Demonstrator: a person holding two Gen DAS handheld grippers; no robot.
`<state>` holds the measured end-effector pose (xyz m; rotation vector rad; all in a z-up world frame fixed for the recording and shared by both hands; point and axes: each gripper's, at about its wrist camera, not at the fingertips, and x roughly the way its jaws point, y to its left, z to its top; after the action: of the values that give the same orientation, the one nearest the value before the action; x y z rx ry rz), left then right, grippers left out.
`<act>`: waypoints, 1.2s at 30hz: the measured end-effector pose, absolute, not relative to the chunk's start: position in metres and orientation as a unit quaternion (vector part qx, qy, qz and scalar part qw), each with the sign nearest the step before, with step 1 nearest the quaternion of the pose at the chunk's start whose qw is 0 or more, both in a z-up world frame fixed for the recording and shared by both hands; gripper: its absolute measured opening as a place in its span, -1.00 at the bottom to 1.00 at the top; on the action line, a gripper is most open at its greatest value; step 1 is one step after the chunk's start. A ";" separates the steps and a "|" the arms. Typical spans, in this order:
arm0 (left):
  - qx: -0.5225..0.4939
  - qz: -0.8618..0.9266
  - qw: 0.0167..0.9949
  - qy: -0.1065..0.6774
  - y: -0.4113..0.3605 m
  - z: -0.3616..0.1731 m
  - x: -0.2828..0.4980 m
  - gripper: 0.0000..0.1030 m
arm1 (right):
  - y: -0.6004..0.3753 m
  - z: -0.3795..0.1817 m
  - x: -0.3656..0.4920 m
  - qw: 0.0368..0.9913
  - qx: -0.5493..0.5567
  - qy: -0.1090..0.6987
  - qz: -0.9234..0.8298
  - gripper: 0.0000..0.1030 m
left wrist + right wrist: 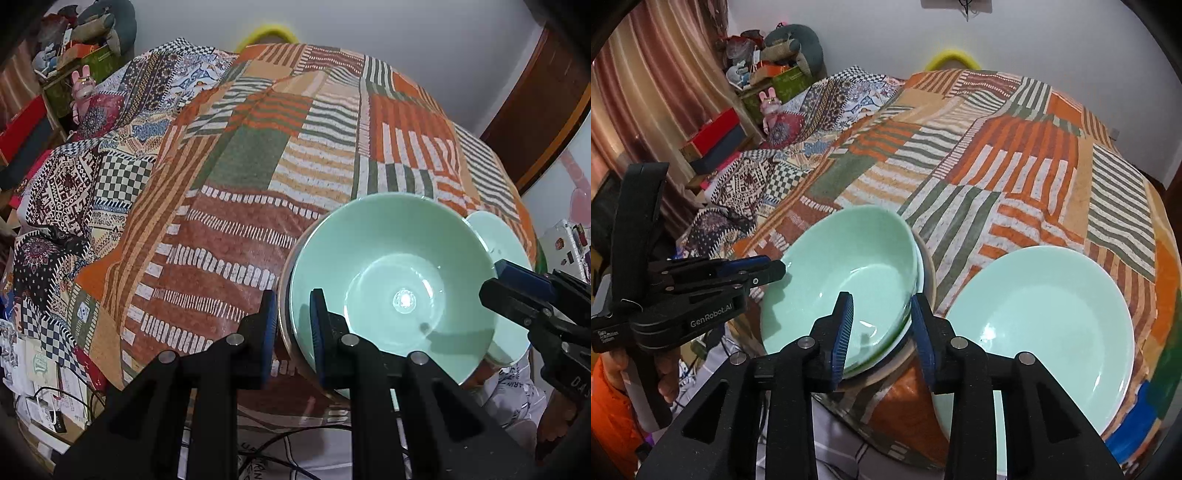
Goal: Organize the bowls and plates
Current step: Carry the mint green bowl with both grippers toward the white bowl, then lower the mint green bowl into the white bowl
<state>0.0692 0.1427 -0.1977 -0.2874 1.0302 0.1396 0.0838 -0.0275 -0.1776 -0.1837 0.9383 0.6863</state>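
Observation:
A mint green bowl (pixel 391 284) sits on a stack with a green bowl and a beige plate under it, near the bed's front edge. My left gripper (pixel 293 325) straddles the stack's left rim, with the jaws apart and not pressing it. My right gripper (pixel 882 332) straddles the bowl's right rim (pixel 905 306), also with a gap. A mint green plate (pixel 1041 325) lies flat to the right of the stack; it also shows in the left wrist view (pixel 498 243). Each gripper shows in the other's view: the right one (pixel 517 284), the left one (pixel 753 269).
The dishes rest on a bed with an orange, green and white patchwork blanket (pixel 295 147). A crumpled patterned quilt (pixel 798 140) lies at the left. Boxes and soft toys (pixel 768 66) are piled beyond it by a curtain. Cables hang below the bed's front edge (pixel 280 454).

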 end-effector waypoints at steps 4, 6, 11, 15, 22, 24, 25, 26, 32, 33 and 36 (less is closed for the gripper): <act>-0.141 0.062 0.866 0.476 0.142 -0.186 0.065 -0.56 | -0.031 -0.173 0.085 0.836 -0.082 0.437 0.323 -0.38; -0.143 0.063 0.871 0.466 0.142 -0.181 0.061 -0.31 | -0.033 -0.172 0.085 0.839 -0.079 0.434 0.320 -0.32; -0.152 0.065 0.872 0.461 0.147 -0.181 0.057 -0.13 | -0.038 -0.175 0.089 0.838 -0.070 0.441 0.314 -0.24; -0.171 0.062 0.860 0.476 0.151 -0.196 0.058 -0.12 | -0.039 -0.184 0.092 0.831 -0.067 0.456 0.311 -0.23; -0.185 0.053 0.847 0.496 0.151 -0.218 0.062 -0.12 | -0.037 -0.197 0.098 0.819 -0.065 0.476 0.313 -0.19; -0.190 0.050 0.843 0.500 0.152 -0.223 0.063 -0.12 | -0.036 -0.199 0.100 0.818 -0.064 0.478 0.313 -0.17; -0.192 0.049 0.842 0.502 0.152 -0.225 0.064 -0.12 | -0.036 -0.200 0.101 0.817 -0.064 0.480 0.314 -0.16; -0.194 0.049 0.840 0.504 0.153 -0.227 0.065 -0.12 | -0.036 -0.201 0.102 0.816 -0.063 0.481 0.314 -0.15; -0.209 0.042 0.835 0.508 0.155 -0.236 0.068 -0.12 | -0.034 -0.208 0.107 0.811 -0.055 0.489 0.317 -0.14; -0.209 0.041 0.835 0.508 0.155 -0.237 0.070 -0.12 | -0.033 -0.209 0.108 0.810 -0.055 0.489 0.317 -0.14; -0.204 0.036 0.833 0.512 0.152 -0.241 0.073 -0.12 | -0.031 -0.212 0.110 0.807 -0.053 0.493 0.321 -0.14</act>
<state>0.0734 0.1524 -0.2407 -0.4333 1.0853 0.0759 0.1104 -0.0311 -0.2119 -0.1140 1.0558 0.6863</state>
